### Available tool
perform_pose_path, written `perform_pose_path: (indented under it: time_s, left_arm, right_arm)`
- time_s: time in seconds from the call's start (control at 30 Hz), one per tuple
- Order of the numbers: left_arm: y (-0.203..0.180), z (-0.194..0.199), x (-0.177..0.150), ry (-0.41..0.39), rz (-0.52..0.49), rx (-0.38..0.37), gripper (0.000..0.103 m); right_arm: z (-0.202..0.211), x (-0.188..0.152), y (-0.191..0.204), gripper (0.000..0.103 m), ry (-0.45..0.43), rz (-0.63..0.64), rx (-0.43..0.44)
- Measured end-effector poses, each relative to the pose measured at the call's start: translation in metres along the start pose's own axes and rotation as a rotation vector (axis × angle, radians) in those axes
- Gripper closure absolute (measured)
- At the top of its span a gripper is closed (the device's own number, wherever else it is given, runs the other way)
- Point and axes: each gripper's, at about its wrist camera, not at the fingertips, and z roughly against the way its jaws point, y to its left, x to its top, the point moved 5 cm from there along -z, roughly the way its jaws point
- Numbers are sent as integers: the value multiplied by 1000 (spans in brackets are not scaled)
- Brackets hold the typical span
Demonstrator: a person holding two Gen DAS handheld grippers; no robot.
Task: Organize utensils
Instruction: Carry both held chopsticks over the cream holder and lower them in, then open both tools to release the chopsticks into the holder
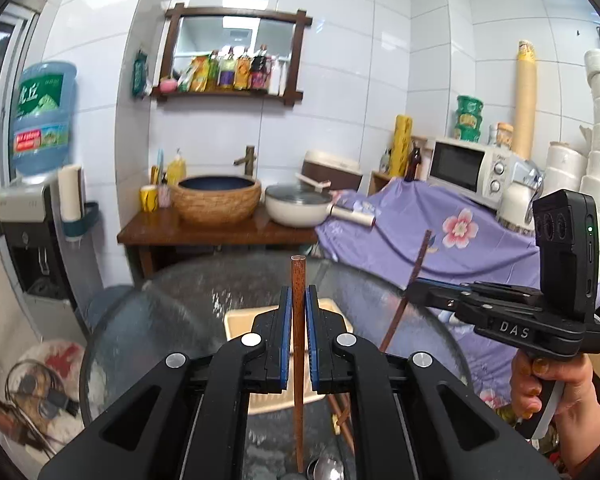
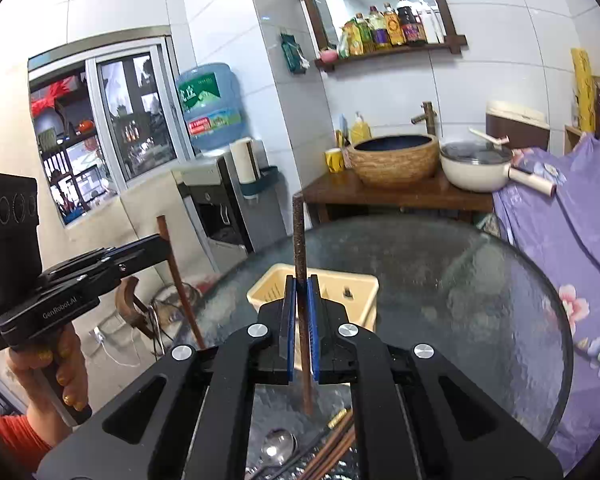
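Left chopstick (image 1: 299, 320): reddish-brown, near upright, pinched between the blue pads (image 1: 286, 332) of the left gripper (image 1: 299, 300). Top end stands clear above the fingers; lower end hangs down past them above the table (image 1: 160, 320). Same stick shows in the right wrist view, clamped at the tip of the left gripper (image 2: 166, 248), slightly tilted.

Right chopstick (image 2: 301, 280): darker, speckled, near upright, pinched between the blue pads (image 2: 312, 332) of the right gripper (image 2: 301, 292). Lower end hangs free above the table (image 2: 460, 280). In the left wrist view it leans, held at the tip of the right gripper (image 1: 414, 286).

Both sticks are lifted off the table, on the near side of the basket (image 2: 332, 280).

Basket: cream plastic, slotted walls, sits on the round glass table just beyond both grippers' fingers; a small dark item inside, too small to tell.

Still lying on the table, nearer than the basket: a metal spoon (image 2: 278, 446) and a bundle of chopsticks (image 2: 336, 444), one with a gold-coloured end. Spoon bowl also shows at the bottom edge of the left wrist view (image 1: 326, 470).

Hands: right hand (image 1: 540, 384) wraps the right gripper's handle; left hand (image 2: 56, 364) wraps the left gripper's handle, orange sleeve (image 2: 12, 432) below it.

Beyond the basket, past the table's far edge: wooden stand with a woven basin (image 2: 394, 158) and a white pan (image 2: 476, 172). Purple floral cloth (image 2: 572, 240) to the basket's right; water dispenser (image 2: 212, 184) to its left
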Motion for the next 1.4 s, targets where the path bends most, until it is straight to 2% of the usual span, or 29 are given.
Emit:
perform_pose_path:
  time_s: [0.13,0.23,0.37,0.43,0.57,0.67,0.93,1.2,1.4]
  left_arm:
    - [-1,2,42,-43,13,-10,96]
    - [0,8,83,-115,18,8,96]
    - [1,2,124,-182,-4,84,96]
    - [2,-8,130,-188,-12,120,96]
    - [13,-41,115,-144,3,162,96]
    - [23,-66,90,-90,24,175,96]
    - [42,-111,29,44,72,173,96]
    - [50,-130,-1,120,79,173,96]
    - [51,-132,-4,113,68,182,96]
  right_arm:
    - [9,45,7,97,-41,-3,20]
    - [16,84,11,97,-96,17,-11]
    - [14,123,11,97,-149,27,-71]
    - [6,132,9,97,-161,37,-114]
    - [-24,118,0,97,-120,39,-154]
    - [-52,91,-10,97,-61,24,-165]
    - [-96,39,-31,97,54,-16,-179]
    - [-112,25,-42,97,85,-53,-188]
    - [-118,24,-49,96,88,-79,-196]
